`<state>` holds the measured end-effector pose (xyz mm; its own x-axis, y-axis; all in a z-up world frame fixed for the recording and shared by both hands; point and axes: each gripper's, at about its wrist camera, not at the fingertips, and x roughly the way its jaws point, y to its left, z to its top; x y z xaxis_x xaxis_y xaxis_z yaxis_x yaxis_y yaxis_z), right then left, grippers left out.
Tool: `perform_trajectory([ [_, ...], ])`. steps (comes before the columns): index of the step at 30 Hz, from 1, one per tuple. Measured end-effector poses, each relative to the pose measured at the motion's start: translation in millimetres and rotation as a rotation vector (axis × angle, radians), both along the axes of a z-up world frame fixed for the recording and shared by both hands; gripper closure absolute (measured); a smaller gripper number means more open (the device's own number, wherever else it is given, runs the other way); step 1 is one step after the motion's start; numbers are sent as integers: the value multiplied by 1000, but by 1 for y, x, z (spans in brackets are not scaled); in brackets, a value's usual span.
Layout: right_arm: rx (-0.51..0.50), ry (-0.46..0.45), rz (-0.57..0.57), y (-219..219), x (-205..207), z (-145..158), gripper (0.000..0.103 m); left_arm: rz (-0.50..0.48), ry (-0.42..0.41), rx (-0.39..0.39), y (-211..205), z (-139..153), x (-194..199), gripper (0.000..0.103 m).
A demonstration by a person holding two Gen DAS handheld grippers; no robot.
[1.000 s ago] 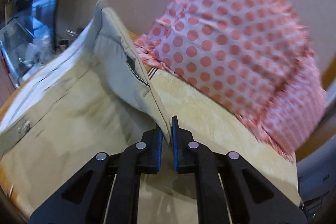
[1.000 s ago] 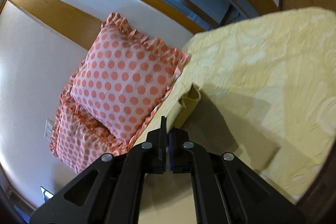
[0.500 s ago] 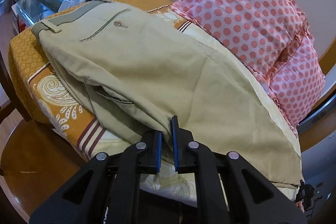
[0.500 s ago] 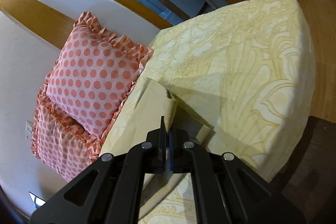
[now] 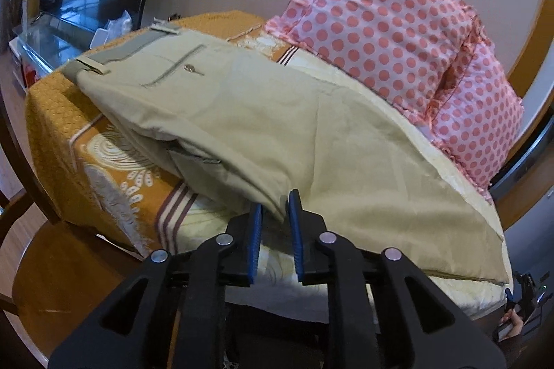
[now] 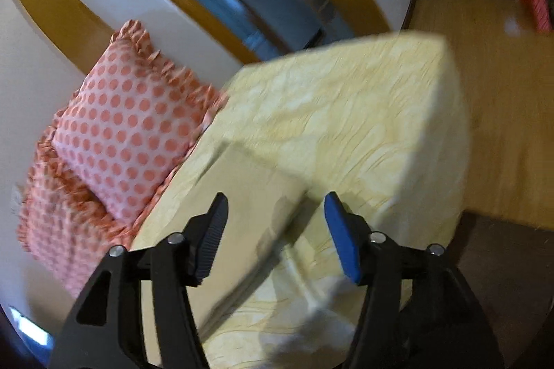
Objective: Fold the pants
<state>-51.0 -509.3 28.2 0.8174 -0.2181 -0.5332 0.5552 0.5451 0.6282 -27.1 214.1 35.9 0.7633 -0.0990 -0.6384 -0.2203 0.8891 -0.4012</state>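
Khaki pants (image 5: 263, 123) lie folded lengthwise on the bed, waistband at the far left, legs running to the right. My left gripper (image 5: 275, 213) sits at the pants' near edge, jaws a little apart with a fold of cloth between the pads. My right gripper (image 6: 275, 223) is wide open and empty, just above the pant leg end (image 6: 249, 196), which lies flat on the yellow bedspread (image 6: 363, 113).
Two pink polka-dot pillows (image 5: 391, 23) lean on the wall behind the pants; they also show in the right wrist view (image 6: 128, 133). An orange patterned blanket (image 5: 69, 144) covers the bed's left end. Wooden floor (image 6: 502, 92) lies beyond the bed's corner.
The pants have come down flat on the bed. My right gripper has opened and let go of the leg end. My left gripper's jaws have parted slightly.
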Motion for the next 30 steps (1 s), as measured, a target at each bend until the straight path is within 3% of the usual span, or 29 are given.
perform_trajectory([
  [2,10,6,-1,-3,-2,-4,49,36,-13,16,3,5,-9,83],
  [5,-9,15,17,1,1,-8,63,143,-59,141,6,21,-22,81],
  [6,4,11,48,4,5,-11,70,159,-82,160,8,26,-25,75],
  [7,5,9,62,8,9,-12,70,170,-102,173,11,29,-26,69],
  [9,-51,22,72,17,16,-10,73,172,-122,181,14,31,-20,41],
  [10,-69,19,89,20,21,-10,87,166,-141,190,13,31,-14,39],
  [12,-100,13,112,23,30,-11,94,147,-151,205,11,29,-4,35],
  [17,-114,-114,219,50,59,24,96,122,-66,221,14,3,28,32],
  [20,-131,-239,434,112,91,62,96,127,-37,226,15,-12,33,31],
  [23,-129,-294,714,200,122,75,96,133,-34,266,8,-13,32,29],
  [27,-134,-211,1089,327,147,46,96,149,-49,183,18,-7,24,29],
  [30,-119,-98,1244,388,147,9,96,174,-57,110,32,-4,14,29],
])
